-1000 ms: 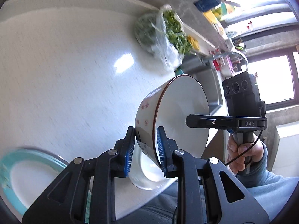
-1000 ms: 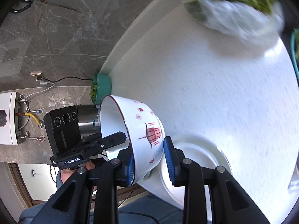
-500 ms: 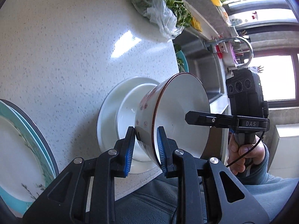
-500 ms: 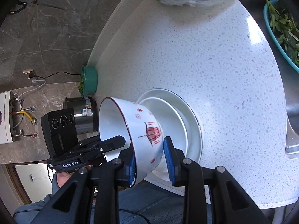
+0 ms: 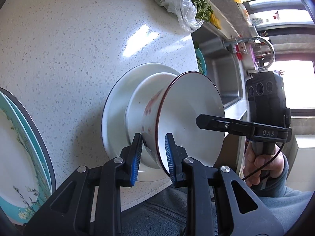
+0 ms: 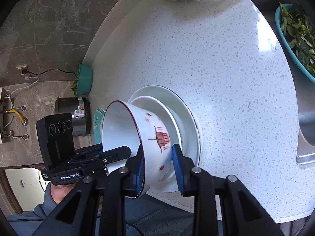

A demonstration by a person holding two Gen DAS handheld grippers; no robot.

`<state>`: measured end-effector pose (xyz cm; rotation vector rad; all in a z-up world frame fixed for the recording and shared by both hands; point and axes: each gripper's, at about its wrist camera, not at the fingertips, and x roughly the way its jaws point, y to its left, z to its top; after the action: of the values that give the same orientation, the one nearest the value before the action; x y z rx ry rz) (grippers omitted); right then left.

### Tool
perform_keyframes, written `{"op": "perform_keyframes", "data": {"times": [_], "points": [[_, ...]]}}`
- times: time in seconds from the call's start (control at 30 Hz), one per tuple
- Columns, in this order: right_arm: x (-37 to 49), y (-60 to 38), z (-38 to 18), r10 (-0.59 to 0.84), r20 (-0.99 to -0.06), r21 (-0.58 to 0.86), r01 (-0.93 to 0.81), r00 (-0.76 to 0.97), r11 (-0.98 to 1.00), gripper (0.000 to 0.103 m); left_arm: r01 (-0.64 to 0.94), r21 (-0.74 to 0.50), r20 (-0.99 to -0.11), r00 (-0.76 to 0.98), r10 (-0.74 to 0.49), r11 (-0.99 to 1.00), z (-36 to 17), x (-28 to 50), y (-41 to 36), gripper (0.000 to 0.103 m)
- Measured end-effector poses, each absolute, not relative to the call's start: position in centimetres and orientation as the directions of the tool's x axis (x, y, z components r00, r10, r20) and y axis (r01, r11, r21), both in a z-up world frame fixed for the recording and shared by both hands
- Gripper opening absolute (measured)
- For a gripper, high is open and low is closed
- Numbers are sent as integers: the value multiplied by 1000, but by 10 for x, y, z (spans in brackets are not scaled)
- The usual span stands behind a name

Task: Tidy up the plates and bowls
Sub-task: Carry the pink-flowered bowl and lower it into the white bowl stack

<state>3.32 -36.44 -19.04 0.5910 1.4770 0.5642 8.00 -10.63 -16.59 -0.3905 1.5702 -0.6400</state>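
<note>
A white bowl with red pattern and a dark red rim (image 5: 189,118) (image 6: 155,125) is tilted, its base nested in a plain white bowl (image 5: 141,94) (image 6: 169,110) that sits on a white plate (image 5: 116,102) (image 6: 189,118) near the counter's front edge. My left gripper (image 5: 153,153) is shut on the patterned bowl's rim, one pad inside and one outside. My right gripper (image 6: 159,165) is shut on the opposite side of the same rim. Each gripper shows in the other's view, held by a hand.
Teal-rimmed flowered plates (image 5: 21,147) lie left of the stack. A bag of greens (image 5: 183,2) sits at the counter's back. The sink (image 5: 226,78) holds a teal basket of greens (image 6: 295,35). A green bowl (image 6: 84,78) and metal pot (image 6: 74,114) stand far left.
Both grippers carried the patterned bowl across the counter and down. It went from hanging in the air to resting in the plain white bowl on the plate.
</note>
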Motion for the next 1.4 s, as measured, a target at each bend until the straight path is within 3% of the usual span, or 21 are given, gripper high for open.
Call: {"op": "perform_keyframes", "data": {"times": [0.4, 1.27, 1.4], "points": [[28, -332, -177, 544, -839, 538, -116, 28, 835, 31, 118, -608, -794, -95, -600, 785, -170, 81, -102, 21], [31, -311, -168, 469, -882, 455, -180, 47, 872, 34, 105, -602, -799, -72, -597, 792, -173, 84, -106, 21], [31, -302, -168, 436, -898, 417, -211, 56, 884, 27, 107, -596, -803, -66, -592, 796, -172, 85, -108, 21]]}}
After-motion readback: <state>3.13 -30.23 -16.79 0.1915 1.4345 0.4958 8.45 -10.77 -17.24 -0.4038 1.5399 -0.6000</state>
